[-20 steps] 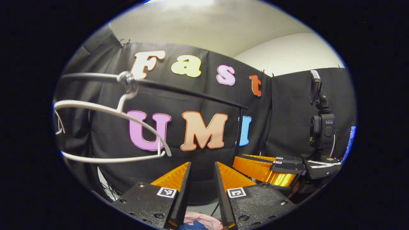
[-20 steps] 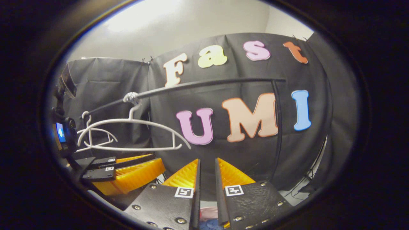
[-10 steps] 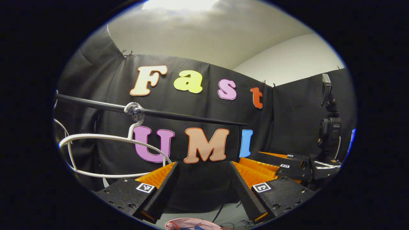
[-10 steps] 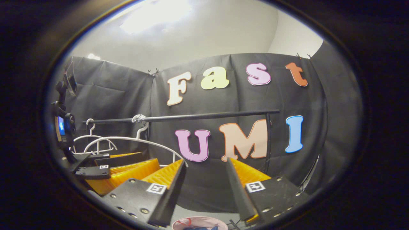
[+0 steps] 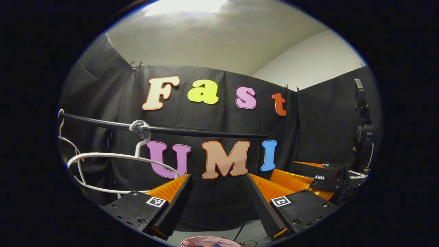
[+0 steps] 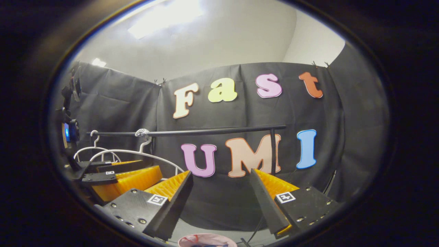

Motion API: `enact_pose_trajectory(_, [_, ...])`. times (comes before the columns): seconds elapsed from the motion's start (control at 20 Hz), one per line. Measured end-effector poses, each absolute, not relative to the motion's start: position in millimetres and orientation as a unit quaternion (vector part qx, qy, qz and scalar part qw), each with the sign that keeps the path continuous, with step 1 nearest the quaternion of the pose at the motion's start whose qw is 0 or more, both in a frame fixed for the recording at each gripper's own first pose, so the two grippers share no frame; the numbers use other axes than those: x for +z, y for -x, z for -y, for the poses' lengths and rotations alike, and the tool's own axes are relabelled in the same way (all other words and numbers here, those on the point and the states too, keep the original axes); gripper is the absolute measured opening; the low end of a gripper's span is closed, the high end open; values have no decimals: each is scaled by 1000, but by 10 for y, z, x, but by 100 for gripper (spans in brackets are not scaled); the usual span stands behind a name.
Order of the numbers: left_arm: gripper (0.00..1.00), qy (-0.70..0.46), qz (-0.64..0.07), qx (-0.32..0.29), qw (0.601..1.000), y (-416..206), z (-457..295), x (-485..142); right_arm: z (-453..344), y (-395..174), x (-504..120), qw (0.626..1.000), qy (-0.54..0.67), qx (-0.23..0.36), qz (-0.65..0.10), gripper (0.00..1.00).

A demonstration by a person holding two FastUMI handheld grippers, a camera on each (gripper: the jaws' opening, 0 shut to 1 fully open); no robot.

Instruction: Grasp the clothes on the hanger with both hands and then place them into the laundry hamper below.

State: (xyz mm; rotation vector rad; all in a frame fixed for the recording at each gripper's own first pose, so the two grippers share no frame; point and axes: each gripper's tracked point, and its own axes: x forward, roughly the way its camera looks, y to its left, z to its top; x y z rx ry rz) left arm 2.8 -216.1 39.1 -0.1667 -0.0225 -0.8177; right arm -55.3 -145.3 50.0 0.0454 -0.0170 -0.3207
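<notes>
A bare white hanger (image 5: pixel 113 156) hangs from the black rail (image 5: pixel 192 131), left of my left gripper (image 5: pixel 217 176), which stands wide open with nothing between its fingers. The right gripper (image 5: pixel 308 175) shows beside it on the right. In the right gripper view my right gripper (image 6: pixel 221 172) is also wide open and holds nothing, with the left gripper (image 6: pixel 116 171) at its left. The white hanger (image 6: pixel 133 152) hangs from the rail (image 6: pixel 205 131). Below both grippers lies the pink rim of the hamper (image 5: pixel 209 242) (image 6: pixel 207 240), with a bit of blue cloth inside.
A second white hanger (image 6: pixel 89 151) hangs at the rail's far left end. The rail's upright post (image 6: pixel 272 151) stands right of centre. A camera on a stand (image 5: pixel 360 130) rises at the booth's side. Black cloth walls close the space behind the rail.
Both grippers have gone from nearly shut to wide open. The rail and hanger have dropped lower in both views, and the hamper has slid further down between the fingers.
</notes>
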Motion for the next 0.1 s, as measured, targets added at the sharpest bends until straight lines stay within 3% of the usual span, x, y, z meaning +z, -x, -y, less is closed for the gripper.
enact_pose_trajectory(0.1, [96,89,5,-401,912,39,2365,368,1651,648,475,985,-22,-169,7,99])
